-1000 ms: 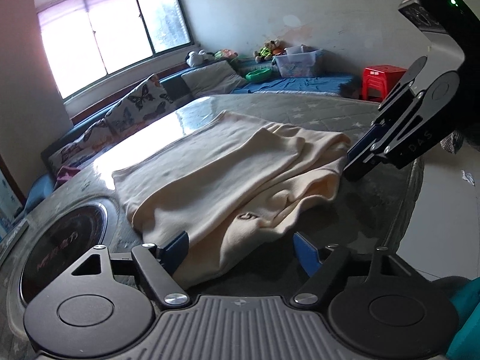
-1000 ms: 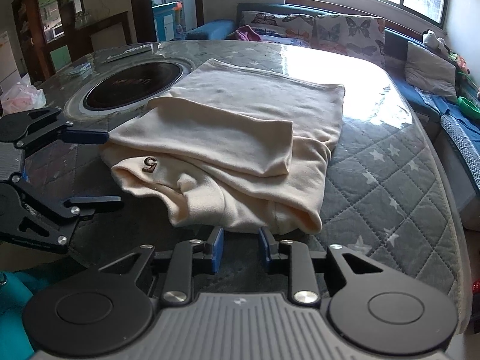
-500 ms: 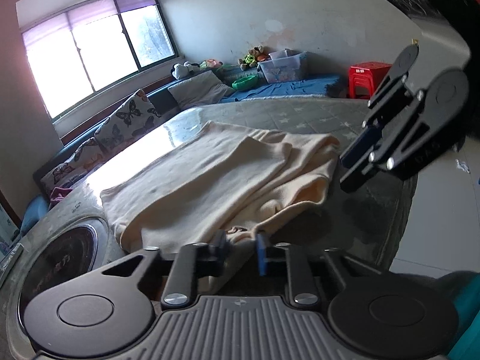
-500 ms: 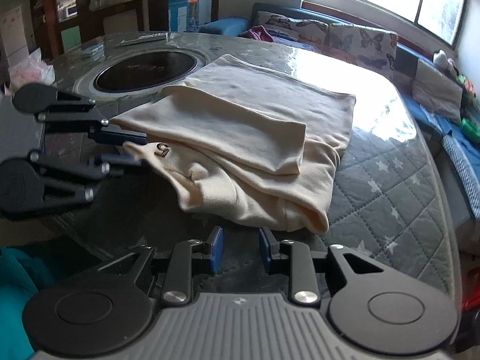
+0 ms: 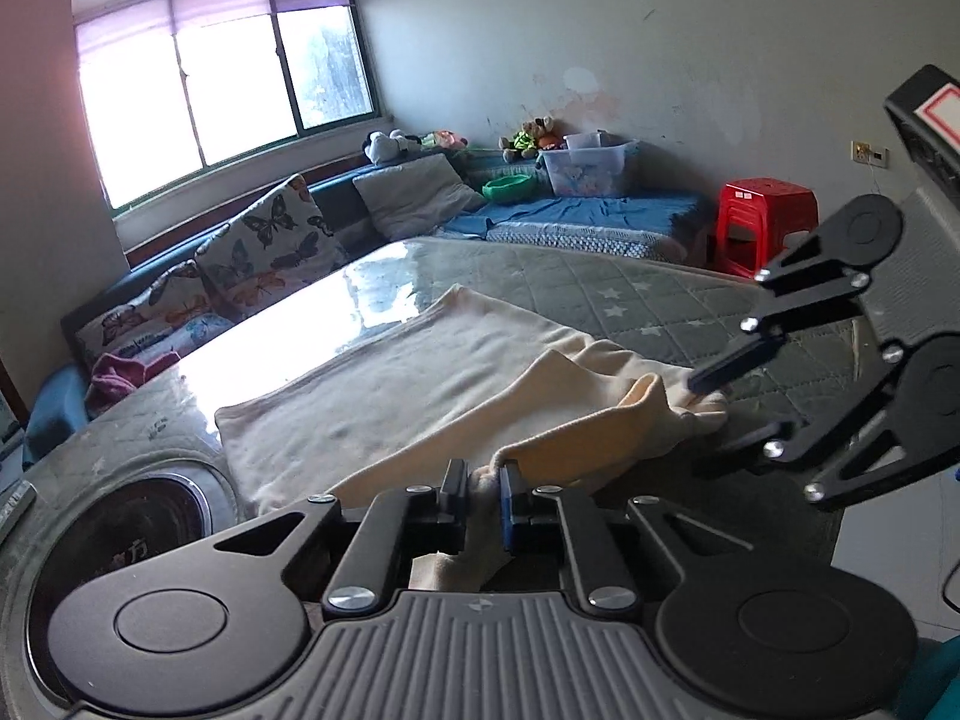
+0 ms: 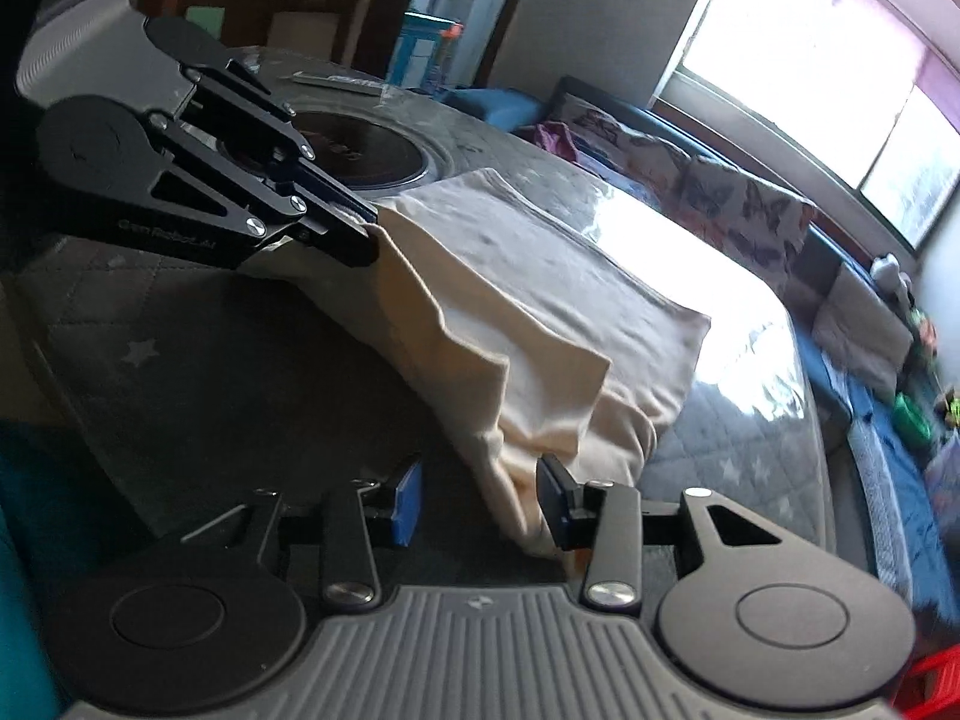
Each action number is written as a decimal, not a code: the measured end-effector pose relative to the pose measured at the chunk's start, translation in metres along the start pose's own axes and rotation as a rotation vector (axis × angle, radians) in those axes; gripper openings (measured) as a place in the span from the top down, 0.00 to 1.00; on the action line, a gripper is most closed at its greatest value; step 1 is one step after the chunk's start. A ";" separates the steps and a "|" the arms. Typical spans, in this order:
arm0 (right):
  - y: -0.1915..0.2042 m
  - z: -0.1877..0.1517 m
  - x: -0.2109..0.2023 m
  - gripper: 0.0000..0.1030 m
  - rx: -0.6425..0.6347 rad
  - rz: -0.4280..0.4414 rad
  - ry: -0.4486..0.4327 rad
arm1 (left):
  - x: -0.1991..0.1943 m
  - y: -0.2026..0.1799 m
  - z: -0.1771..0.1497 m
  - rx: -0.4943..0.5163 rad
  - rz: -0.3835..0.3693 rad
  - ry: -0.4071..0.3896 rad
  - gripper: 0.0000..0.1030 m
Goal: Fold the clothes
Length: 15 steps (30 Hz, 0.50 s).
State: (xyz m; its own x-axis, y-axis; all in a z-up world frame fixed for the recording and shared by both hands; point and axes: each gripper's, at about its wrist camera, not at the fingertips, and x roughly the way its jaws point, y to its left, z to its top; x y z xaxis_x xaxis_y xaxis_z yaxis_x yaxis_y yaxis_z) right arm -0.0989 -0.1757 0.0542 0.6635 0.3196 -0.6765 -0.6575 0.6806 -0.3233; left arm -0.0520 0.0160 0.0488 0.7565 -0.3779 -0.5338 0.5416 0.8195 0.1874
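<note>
A cream garment (image 5: 420,384) lies partly folded on the grey quilted table (image 5: 600,288). My left gripper (image 5: 483,495) is shut on the garment's near edge and holds it lifted; it also shows in the right wrist view (image 6: 366,234), pinching the cloth (image 6: 510,324). My right gripper (image 6: 477,504) is open, its jaws wide apart around the hanging near corner of the garment. In the left wrist view the right gripper (image 5: 714,414) sits at the garment's right corner.
A round dark inset (image 5: 120,522) sits in the table at the left, also in the right wrist view (image 6: 366,150). Butterfly cushions (image 5: 264,246), a blue mattress (image 5: 600,210) and a red stool (image 5: 762,210) stand beyond the table.
My left gripper closed on the garment's near edge and lifted it. My right gripper opened wide, tilted and moved in around the garment's near corner.
</note>
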 end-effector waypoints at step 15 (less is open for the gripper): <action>-0.015 0.021 0.035 0.88 -0.022 0.082 -0.008 | -0.003 0.013 -0.019 -0.072 0.001 0.045 0.66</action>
State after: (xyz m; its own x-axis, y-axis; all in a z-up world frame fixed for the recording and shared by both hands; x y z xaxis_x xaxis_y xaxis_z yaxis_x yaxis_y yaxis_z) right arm -0.0583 -0.1609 0.0491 0.6098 0.3789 -0.6961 -0.7173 0.6374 -0.2815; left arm -0.0538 0.0361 0.0375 0.7390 -0.3583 -0.5705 0.5115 0.8495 0.1290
